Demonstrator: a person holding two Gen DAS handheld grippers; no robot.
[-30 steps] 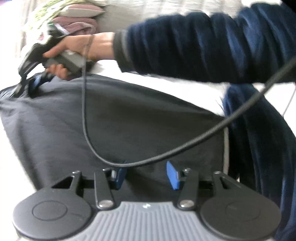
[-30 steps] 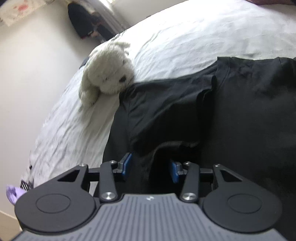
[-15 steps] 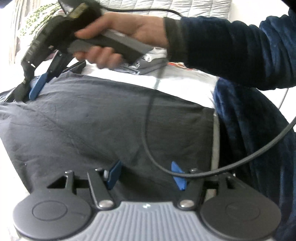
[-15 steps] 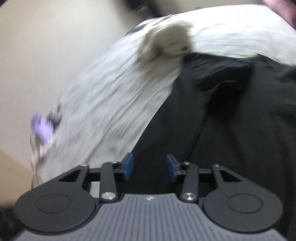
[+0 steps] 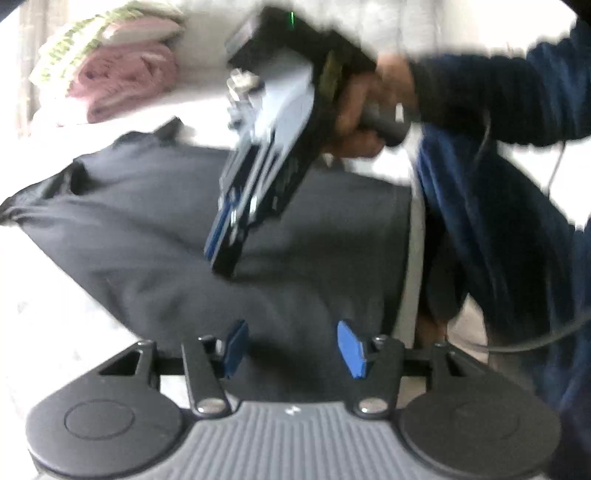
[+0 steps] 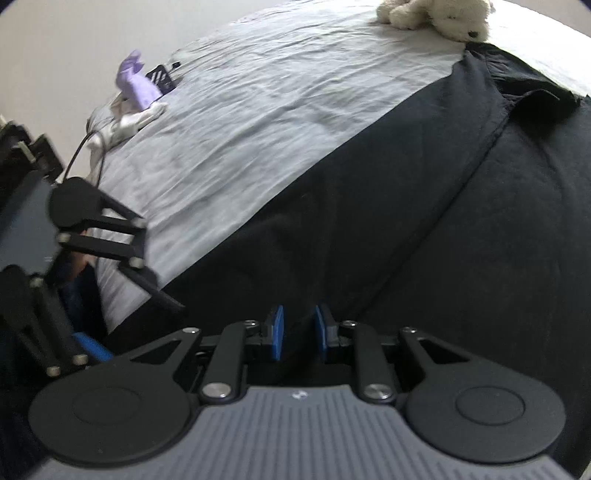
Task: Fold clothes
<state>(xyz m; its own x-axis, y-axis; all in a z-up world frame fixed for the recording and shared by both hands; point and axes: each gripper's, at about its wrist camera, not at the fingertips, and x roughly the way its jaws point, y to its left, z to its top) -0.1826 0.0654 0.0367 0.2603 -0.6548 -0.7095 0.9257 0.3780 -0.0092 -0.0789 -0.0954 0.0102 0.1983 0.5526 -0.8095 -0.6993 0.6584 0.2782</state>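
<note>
A black T-shirt (image 5: 155, 229) lies spread flat on the white bed sheet (image 6: 258, 122). In the left wrist view my left gripper (image 5: 293, 347) hovers open over the shirt's near edge, nothing between its blue pads. A hand holds my right gripper (image 5: 221, 254), blurred, tilted down with its tips close to the middle of the shirt. In the right wrist view the right gripper (image 6: 298, 338) sits low over the black T-shirt (image 6: 424, 240). Its jaws stand a narrow gap apart, and I see no cloth pinched. The left gripper (image 6: 129, 328) shows at the left edge.
A white plush toy (image 6: 439, 14) rests at the shirt's far sleeve. A purple item (image 6: 136, 85) and a cable lie near the bed's far corner. Folded pink and patterned clothes (image 5: 125, 85) are stacked beyond the shirt. The person's dark blue sleeve (image 5: 498, 92) spans the right.
The right gripper left the far sleeve corner and swung back over the middle of the shirt, and its jaws narrowed. The left gripper stayed open at the near edge.
</note>
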